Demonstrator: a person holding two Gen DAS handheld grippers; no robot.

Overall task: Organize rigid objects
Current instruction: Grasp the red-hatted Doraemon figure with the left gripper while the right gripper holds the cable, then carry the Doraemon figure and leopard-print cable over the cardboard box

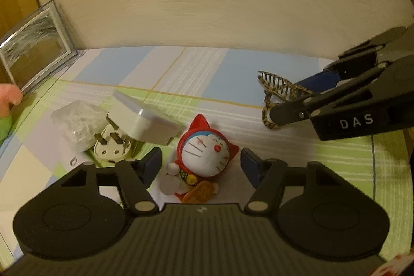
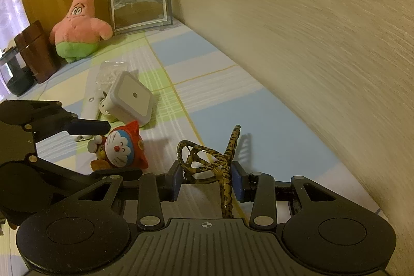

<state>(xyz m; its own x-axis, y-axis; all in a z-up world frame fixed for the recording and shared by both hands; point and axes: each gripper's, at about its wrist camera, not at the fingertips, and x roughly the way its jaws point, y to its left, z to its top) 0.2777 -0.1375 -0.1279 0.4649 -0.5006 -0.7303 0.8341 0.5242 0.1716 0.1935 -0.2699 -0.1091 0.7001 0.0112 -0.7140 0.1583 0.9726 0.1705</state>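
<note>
A Doraemon figurine [image 1: 204, 159] with a red hood lies on the checked tablecloth between the fingers of my left gripper [image 1: 200, 167], which is open around it without touching. It also shows in the right wrist view [image 2: 121, 149]. My right gripper [image 2: 207, 180] is shut on a leopard-print hair claw clip [image 2: 207, 162], which lies on the cloth; the clip also shows in the left wrist view [image 1: 279, 92]. A white plug adapter [image 1: 139, 120] lies left of the figurine.
A clear plastic bag [image 1: 77, 126] lies by the adapter. A framed picture [image 2: 141, 4] leans on the wall at the back. A pink starfish plush [image 2: 77, 22] and a brown box [image 2: 36, 51] stand far left. The wall [image 2: 310, 43] runs close on the right.
</note>
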